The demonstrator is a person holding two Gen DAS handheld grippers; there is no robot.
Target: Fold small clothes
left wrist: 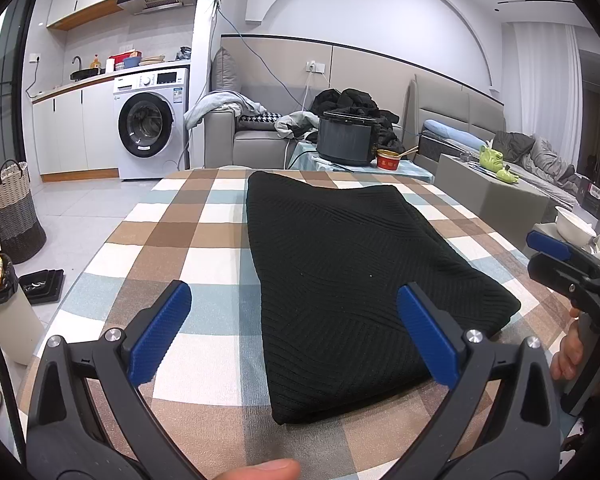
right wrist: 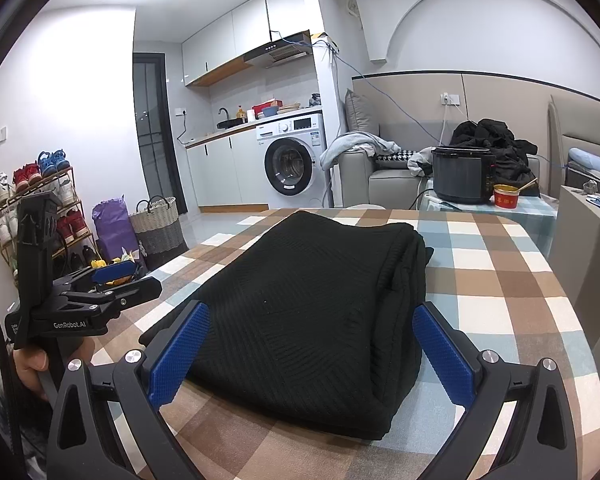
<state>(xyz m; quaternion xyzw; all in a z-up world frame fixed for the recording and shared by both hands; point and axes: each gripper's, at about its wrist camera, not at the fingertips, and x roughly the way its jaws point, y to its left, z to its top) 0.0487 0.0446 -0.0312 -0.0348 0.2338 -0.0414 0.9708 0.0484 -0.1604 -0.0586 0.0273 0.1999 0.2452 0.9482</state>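
Right wrist view: folded black ribbed knit garment [right wrist: 300,312] hides the checked tablecloth [right wrist: 500,280] beneath; left gripper [left wrist: 294,332] and right gripper [right wrist: 312,356] both spread, empty.

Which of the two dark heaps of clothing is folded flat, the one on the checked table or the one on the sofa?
The black knit garment on the checked tablecloth is folded flat. The dark clothes on the grey sofa lie crumpled.

Left hand-held gripper [left wrist: 294,332]: black frame, ribbed blue pads [left wrist: 160,336], silver screws at the pivots. Same build seen on right hand-held gripper [right wrist: 312,354]. "GenRobot.AI" printed in white on the body at 9 o'clock.
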